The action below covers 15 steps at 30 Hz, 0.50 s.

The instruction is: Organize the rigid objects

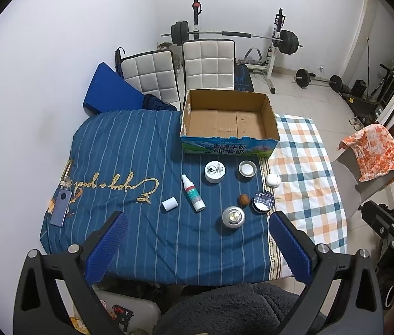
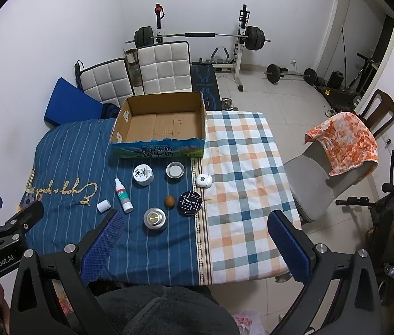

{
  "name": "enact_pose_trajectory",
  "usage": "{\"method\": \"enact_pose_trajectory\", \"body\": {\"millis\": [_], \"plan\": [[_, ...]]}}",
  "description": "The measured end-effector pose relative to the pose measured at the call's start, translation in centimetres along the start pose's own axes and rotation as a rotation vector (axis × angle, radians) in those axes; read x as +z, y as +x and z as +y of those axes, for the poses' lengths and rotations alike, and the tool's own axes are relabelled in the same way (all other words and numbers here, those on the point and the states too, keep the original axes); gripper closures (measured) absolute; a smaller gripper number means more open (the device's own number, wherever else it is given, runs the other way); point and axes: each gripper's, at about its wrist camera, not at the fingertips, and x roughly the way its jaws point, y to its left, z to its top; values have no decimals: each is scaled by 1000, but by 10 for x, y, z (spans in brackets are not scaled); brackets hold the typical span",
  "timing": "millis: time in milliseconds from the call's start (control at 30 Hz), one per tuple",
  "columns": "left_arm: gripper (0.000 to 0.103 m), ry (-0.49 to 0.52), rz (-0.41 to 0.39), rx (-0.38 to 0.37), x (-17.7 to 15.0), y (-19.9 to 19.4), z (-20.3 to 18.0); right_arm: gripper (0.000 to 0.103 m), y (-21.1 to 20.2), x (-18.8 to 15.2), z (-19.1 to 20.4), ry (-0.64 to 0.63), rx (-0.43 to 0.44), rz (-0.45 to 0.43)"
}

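An open empty cardboard box (image 1: 226,122) (image 2: 159,128) stands at the far side of the cloth-covered table. In front of it lie a white jar (image 1: 215,171) (image 2: 143,174), a small grey tin (image 1: 247,169) (image 2: 175,170), a white spray bottle (image 1: 193,193) (image 2: 123,195), a small white cylinder (image 1: 169,204) (image 2: 103,205), a brown walnut (image 1: 243,199) (image 2: 169,201), a silver round tin (image 1: 233,217) (image 2: 156,218), a black round case (image 1: 263,202) (image 2: 190,202) and a white earbud case (image 1: 273,180) (image 2: 204,180). My left gripper (image 1: 197,223) and right gripper (image 2: 195,222) are both open and empty, held above the table's near edge.
A blue phone (image 1: 61,208) lies at the table's left edge. Two white chairs (image 1: 185,69) and a blue pad (image 1: 110,89) stand behind the table. A grey chair with an orange towel (image 2: 341,145) stands to the right. Weight equipment (image 2: 197,39) fills the back.
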Motion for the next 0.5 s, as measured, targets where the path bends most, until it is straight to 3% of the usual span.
{"method": "enact_pose_trajectory", "body": {"millis": [500], "plan": [[0, -1, -3, -16, -2, -2, -3, 0, -1, 2, 0, 4, -5, -7]]}}
